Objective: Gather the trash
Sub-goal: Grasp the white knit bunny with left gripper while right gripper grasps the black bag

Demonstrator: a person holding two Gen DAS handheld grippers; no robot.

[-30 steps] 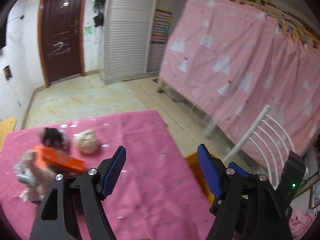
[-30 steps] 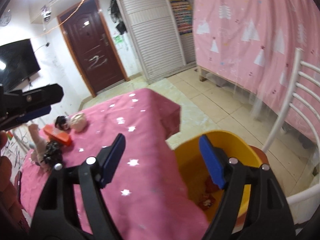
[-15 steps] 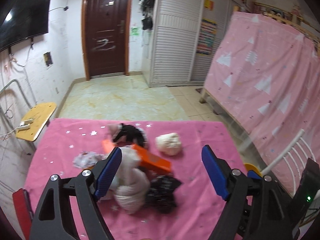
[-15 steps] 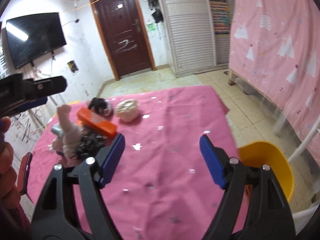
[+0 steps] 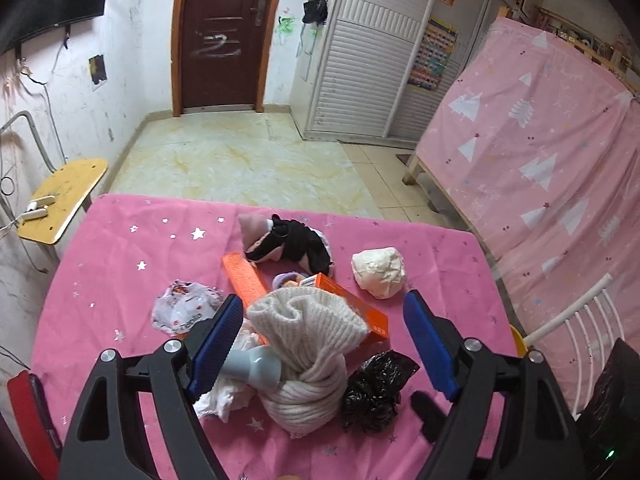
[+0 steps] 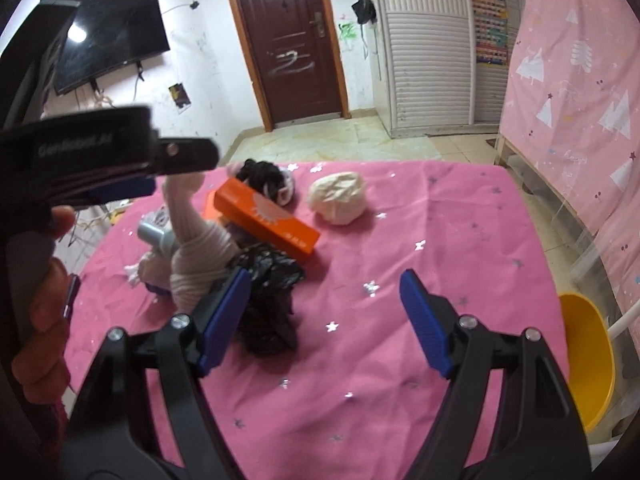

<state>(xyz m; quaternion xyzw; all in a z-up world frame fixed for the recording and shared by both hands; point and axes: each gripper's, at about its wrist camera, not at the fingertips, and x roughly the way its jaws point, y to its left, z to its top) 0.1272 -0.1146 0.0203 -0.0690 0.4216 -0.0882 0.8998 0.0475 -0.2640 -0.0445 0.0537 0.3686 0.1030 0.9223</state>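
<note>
Hovering above the near edge of the pink table (image 5: 120,248), the left gripper (image 5: 324,344) has just opened wider and grips nothing; the knotted cream knit bundle (image 5: 308,352), orange box (image 5: 352,304), black bag (image 5: 376,384) and white wad (image 5: 378,267) lie mid-table.

From the right wrist, the right gripper (image 6: 324,320) gapes empty over bare cloth, the black bag (image 6: 268,304) beside its left finger. A yellow bin (image 6: 588,360) stands past the table's right edge.

Brown door (image 5: 219,36), pale tiled floor (image 5: 240,164)
</note>
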